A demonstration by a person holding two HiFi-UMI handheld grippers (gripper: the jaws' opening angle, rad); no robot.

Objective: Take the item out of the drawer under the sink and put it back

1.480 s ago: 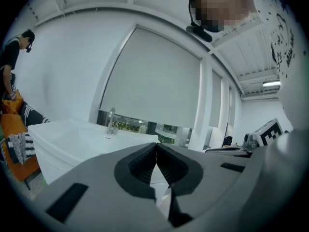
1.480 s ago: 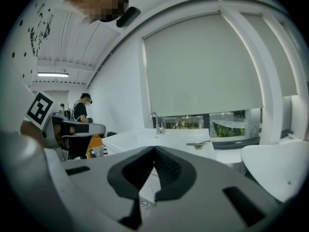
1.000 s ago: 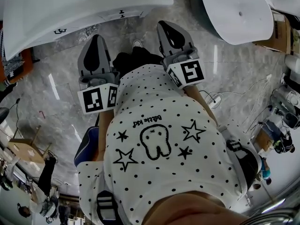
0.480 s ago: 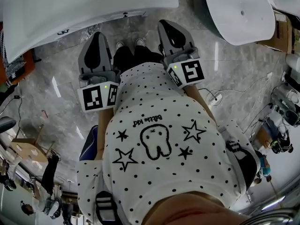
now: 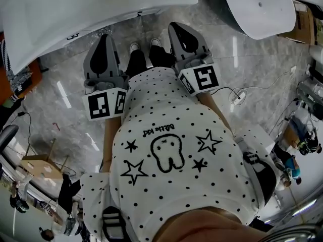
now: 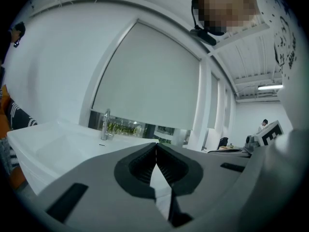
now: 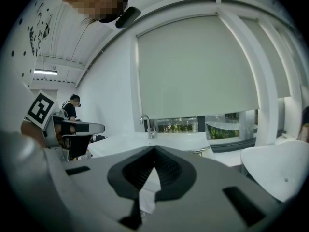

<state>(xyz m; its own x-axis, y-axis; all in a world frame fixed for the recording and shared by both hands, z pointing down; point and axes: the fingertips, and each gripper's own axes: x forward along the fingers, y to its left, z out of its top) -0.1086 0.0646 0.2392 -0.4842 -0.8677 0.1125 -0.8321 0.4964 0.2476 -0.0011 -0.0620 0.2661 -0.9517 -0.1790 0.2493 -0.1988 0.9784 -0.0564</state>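
Here, left tongs [image 6: 156, 145] closed, right tongs [image 7: 154, 150] closed, sink [image 7: 170, 140] ahead

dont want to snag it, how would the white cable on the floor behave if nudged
The white cable lies in loose curves, so it is probably floppy and light. The floor looks glossy, so it would likely slide.

White shirt [image 5: 212, 170] with black dots and stars; grey marbled floor [image 5: 65, 122]; white sink [image 5: 75, 14].
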